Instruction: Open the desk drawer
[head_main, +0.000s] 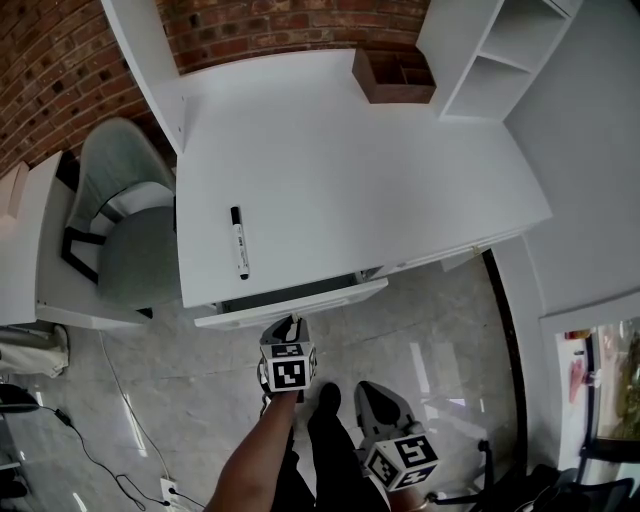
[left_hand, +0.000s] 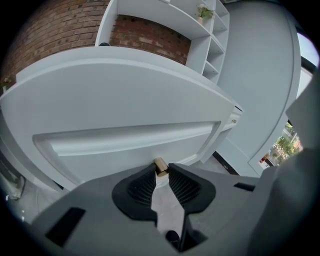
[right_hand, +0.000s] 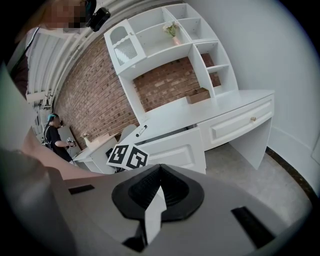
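Pinching knob (left_hand: 160, 165), drawer (head_main: 300, 300) edge jutting out.

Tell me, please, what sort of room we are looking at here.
Most likely a study or home office: a white desk with a partly open drawer, white shelving against a brick wall, and a grey chair alongside.

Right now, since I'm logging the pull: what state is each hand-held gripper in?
Left hand-held gripper: closed on the drawer knob.
Right hand-held gripper: closed, holding nothing.
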